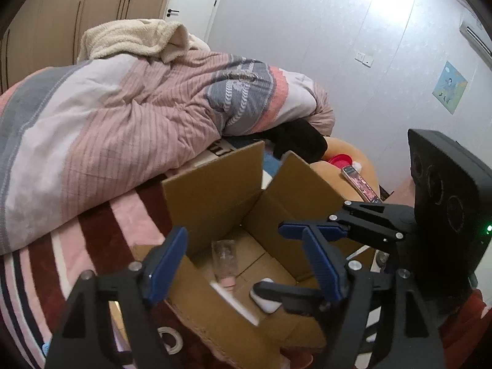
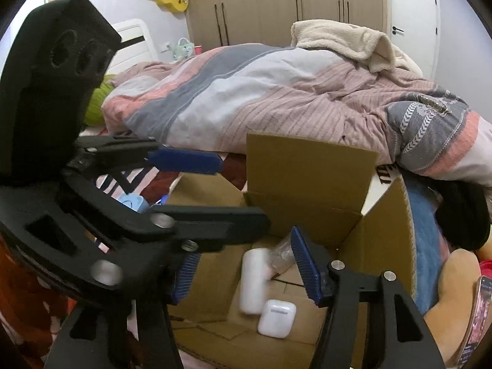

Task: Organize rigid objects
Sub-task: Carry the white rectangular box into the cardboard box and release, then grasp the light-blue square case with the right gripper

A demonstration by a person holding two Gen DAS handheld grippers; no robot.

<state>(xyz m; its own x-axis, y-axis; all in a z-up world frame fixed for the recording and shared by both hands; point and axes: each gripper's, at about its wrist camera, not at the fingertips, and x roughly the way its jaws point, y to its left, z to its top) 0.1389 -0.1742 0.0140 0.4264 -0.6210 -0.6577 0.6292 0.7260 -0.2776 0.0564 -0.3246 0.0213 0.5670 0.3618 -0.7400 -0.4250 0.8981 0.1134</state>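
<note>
An open cardboard box (image 1: 212,190) stands on the bed with its flaps up. On its floor lie a clear plastic bottle (image 1: 224,256), a white earbud case (image 2: 276,318) and a blurred white oblong object (image 2: 252,283). My left gripper (image 1: 244,264) hovers over the box mouth, its blue pads wide apart and nothing between them. My right gripper (image 2: 246,272) is also above the box, open. The white oblong object shows in the gap between its pads, but neither pad touches it. Each gripper appears in the other's view, close alongside: the right gripper (image 1: 267,258) and the left gripper (image 2: 243,192).
A bunched pink and grey quilt (image 1: 123,117) rises just behind the box. A phone (image 1: 363,187) and a red lid (image 1: 338,161) lie on a tan plush toy (image 2: 455,292) to the right. A tape roll (image 1: 170,341) sits on the striped blanket at the box's near side.
</note>
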